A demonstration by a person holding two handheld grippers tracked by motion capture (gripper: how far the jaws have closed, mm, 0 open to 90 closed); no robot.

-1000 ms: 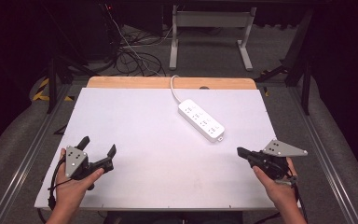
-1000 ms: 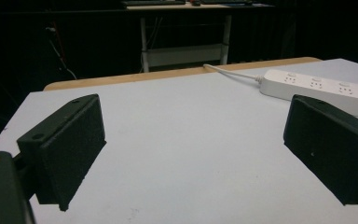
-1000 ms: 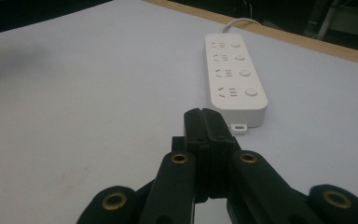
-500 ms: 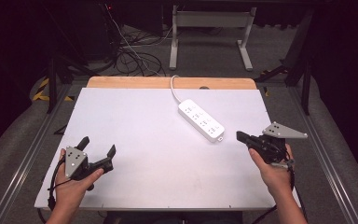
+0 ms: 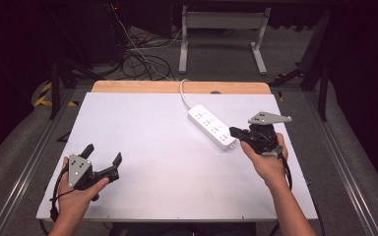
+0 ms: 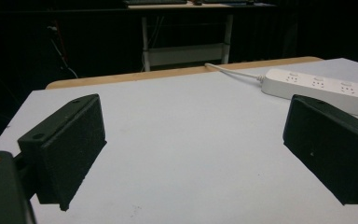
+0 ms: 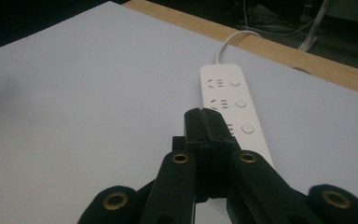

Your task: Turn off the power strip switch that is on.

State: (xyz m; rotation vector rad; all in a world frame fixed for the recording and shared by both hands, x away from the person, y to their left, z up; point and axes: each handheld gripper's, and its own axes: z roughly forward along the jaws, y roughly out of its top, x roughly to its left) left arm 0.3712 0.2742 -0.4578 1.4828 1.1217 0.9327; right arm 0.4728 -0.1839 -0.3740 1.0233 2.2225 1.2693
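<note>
A white power strip (image 5: 211, 126) lies at an angle on the white table top (image 5: 152, 147), its cord running off the far edge. In the right gripper view the power strip (image 7: 228, 100) has round buttons beside its sockets and lies just beyond and under the jaw tips. My right gripper (image 5: 235, 132) is shut with nothing between its jaws, hovering at the strip's near end; the right gripper (image 7: 206, 116) shows both jaws pressed together. My left gripper (image 5: 103, 153) rests near the front left of the table, open and empty. Its view shows the power strip (image 6: 326, 88) far off at the right.
A wooden strip (image 5: 177, 87) runs along the table's far edge. Beyond it stand a metal frame (image 5: 221, 29) and loose cables (image 5: 138, 59) on the floor. Rails run along both sides of the table.
My right gripper has moved up the picture and slightly left, from the front right of the table to the near end of the power strip. The left gripper has stayed put.
</note>
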